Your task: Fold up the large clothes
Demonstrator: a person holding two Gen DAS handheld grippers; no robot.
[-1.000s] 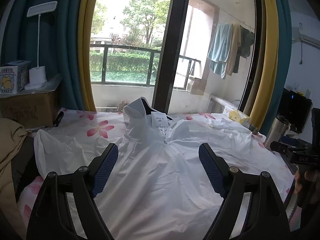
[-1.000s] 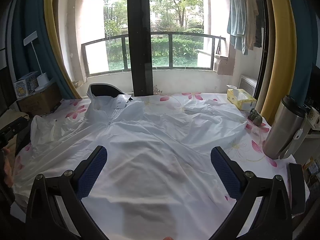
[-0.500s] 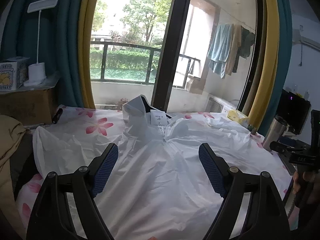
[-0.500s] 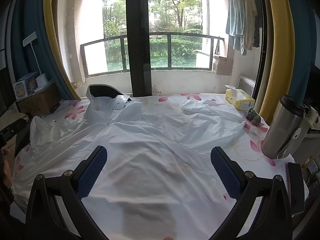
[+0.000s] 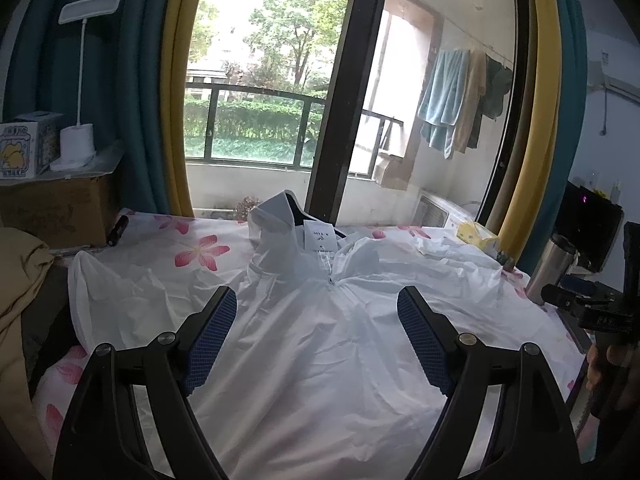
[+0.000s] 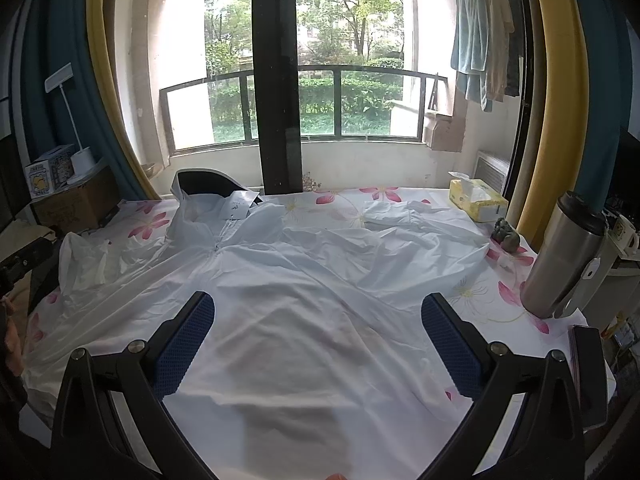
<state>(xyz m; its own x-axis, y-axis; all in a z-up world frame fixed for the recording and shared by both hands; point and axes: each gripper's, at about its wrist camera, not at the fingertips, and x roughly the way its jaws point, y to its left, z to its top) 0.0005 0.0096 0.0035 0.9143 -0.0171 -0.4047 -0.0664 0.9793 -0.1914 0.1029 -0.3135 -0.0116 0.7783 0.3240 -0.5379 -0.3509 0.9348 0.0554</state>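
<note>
One white jacket (image 6: 304,300) lay spread front-up across the flowered bedsheet (image 6: 476,292), thin and creased, zip running up to a collar (image 5: 280,220) that stood toward the window with one paper tag (image 5: 319,237) on it. Its two sleeves reached out to either side, both rumpled. My left gripper (image 5: 316,340) hung over the chest, jaws wide apart and holding nothing. My right gripper (image 6: 316,344) hung over the lower body, likewise gaping and empty. One steel flask (image 6: 560,256) and one tissue box (image 6: 478,200) sat at the right edge.
</note>
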